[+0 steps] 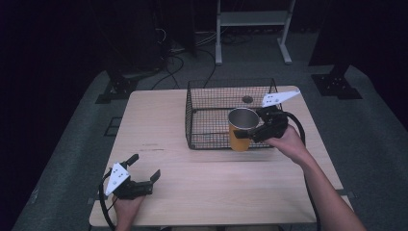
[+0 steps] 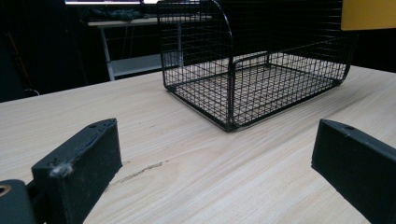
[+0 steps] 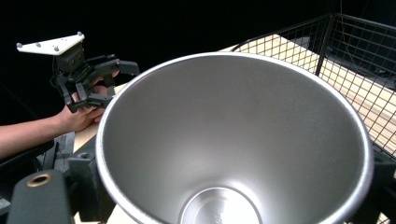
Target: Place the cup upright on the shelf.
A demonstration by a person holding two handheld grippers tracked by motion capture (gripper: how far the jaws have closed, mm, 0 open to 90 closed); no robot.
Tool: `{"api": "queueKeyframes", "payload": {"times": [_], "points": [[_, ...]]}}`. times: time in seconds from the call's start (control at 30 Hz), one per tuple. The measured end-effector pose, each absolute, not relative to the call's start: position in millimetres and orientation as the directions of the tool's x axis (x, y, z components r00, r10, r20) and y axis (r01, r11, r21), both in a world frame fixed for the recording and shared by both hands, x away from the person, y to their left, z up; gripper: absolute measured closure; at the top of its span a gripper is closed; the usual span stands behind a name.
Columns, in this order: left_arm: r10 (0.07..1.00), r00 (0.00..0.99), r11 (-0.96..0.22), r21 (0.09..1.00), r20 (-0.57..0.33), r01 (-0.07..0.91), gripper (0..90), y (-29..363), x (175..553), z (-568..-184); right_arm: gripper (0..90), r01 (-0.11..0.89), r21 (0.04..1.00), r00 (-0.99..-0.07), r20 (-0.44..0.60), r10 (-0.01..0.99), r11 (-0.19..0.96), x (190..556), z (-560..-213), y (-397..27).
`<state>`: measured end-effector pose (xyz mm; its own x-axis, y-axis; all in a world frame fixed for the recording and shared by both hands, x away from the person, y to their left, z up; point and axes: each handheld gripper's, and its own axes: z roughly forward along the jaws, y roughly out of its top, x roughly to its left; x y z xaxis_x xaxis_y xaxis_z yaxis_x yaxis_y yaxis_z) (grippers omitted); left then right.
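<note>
One yellow cup with bare steel inside (image 1: pixel 242 129), upright, clamped in right gripper (image 1: pixel 252 133) at front edge of one black wire basket (image 1: pixel 211 113) on pale wooden table (image 1: pixel 202 187). Left gripper (image 1: pixel 144 169) low near front-left, jaws wide apart, holding nothing. Cup base cut off in right gripper view. No readable writing.

The desk (image 2: pixel 196 172) is pale wood with a matt, fine-grained surface and one dark scratch near the left claw (image 2: pixel 215 163), whose jaws look like matt black plastic. The basket (image 2: pixel 261 84) is thin black wire mesh with a slight sheen. The cup (image 3: pixel 233 140) is smooth brushed metal inside with a polished rim, and yellow-orange outside.
</note>
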<state>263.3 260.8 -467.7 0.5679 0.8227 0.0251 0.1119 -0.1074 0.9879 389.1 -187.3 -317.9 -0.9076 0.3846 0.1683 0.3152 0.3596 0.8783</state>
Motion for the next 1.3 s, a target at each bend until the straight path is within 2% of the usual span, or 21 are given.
{"api": "queueKeyframes", "payload": {"times": [0.87, 1.3], "points": [[0.819, 0.573, -0.103, 0.989, 0.022, 0.110, 0.8, 261.2, 263.2, -467.5, 12.3, 0.345, 0.865, -0.887, 0.175, 0.427, 0.363, 433.1, -303.7, -174.4], [0.820, 0.573, -0.099, 0.989, 0.019, 0.109, 0.8, 261.5, 263.4, -467.5, 12.2, 0.392, 0.838, -0.870, 0.204, 0.448, 0.380, 467.0, -315.2, -160.0]]}}
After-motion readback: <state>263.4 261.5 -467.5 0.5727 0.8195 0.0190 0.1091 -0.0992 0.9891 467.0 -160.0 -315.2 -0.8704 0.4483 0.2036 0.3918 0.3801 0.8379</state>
